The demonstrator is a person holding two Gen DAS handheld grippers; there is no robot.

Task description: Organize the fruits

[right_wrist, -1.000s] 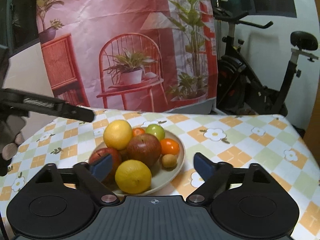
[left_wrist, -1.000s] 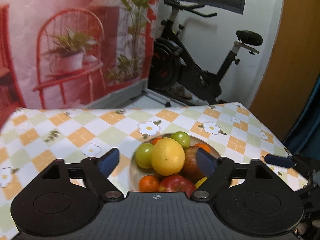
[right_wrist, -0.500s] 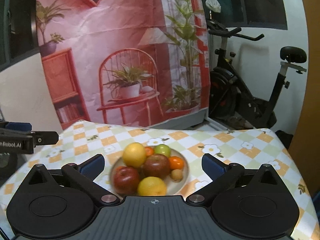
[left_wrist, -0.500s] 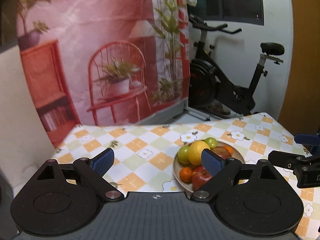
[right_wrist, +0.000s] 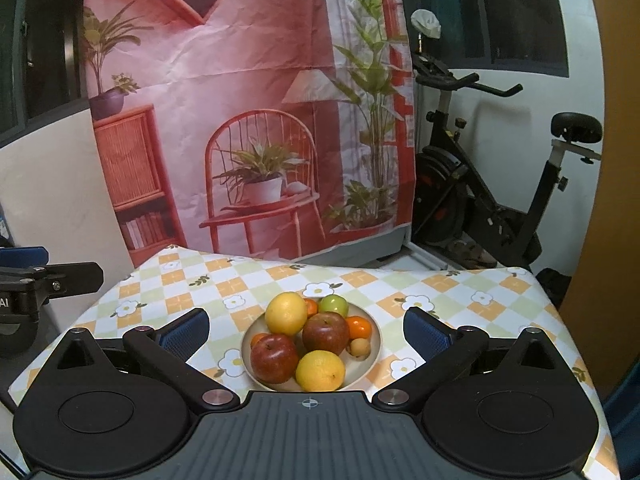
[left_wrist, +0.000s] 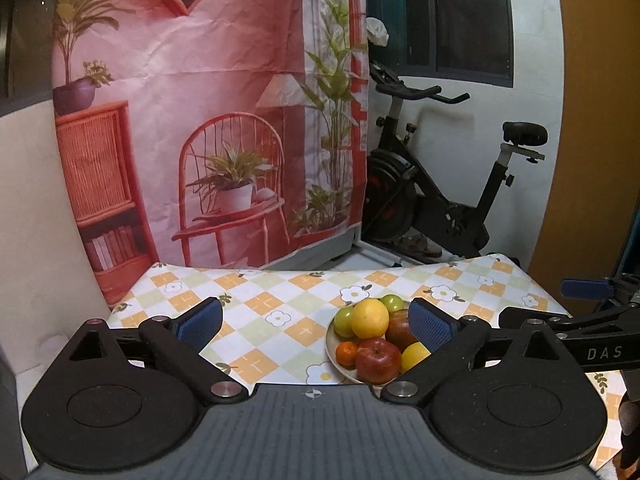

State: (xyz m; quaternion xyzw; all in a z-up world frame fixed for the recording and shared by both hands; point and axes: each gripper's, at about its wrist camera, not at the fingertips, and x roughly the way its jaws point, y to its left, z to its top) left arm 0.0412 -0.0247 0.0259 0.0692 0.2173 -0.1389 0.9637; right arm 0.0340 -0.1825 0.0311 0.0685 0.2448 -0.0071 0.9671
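A beige plate (right_wrist: 370,354) on the checked tablecloth holds a pile of fruit: two red apples (right_wrist: 274,358), two yellow citrus fruits (right_wrist: 320,371), a green apple (right_wrist: 333,305), small oranges (right_wrist: 359,327) and a small tan fruit (right_wrist: 359,347). The plate also shows in the left wrist view (left_wrist: 331,350), with a red apple (left_wrist: 378,360) in front. My left gripper (left_wrist: 316,322) is open and empty, high and back from the plate. My right gripper (right_wrist: 306,330) is open and empty, back from the plate, which sits between its fingers in view.
The table (right_wrist: 448,292) carries a flowered orange and green checked cloth. A red printed backdrop (right_wrist: 248,112) hangs behind its far edge. An exercise bike (right_wrist: 492,184) stands at the back right. The other gripper shows at the left edge (right_wrist: 44,284) and at the right edge (left_wrist: 580,320).
Both grippers have pulled back and up from the plate, so it looks smaller and farther. Both stay open and empty. The fruit has not moved.
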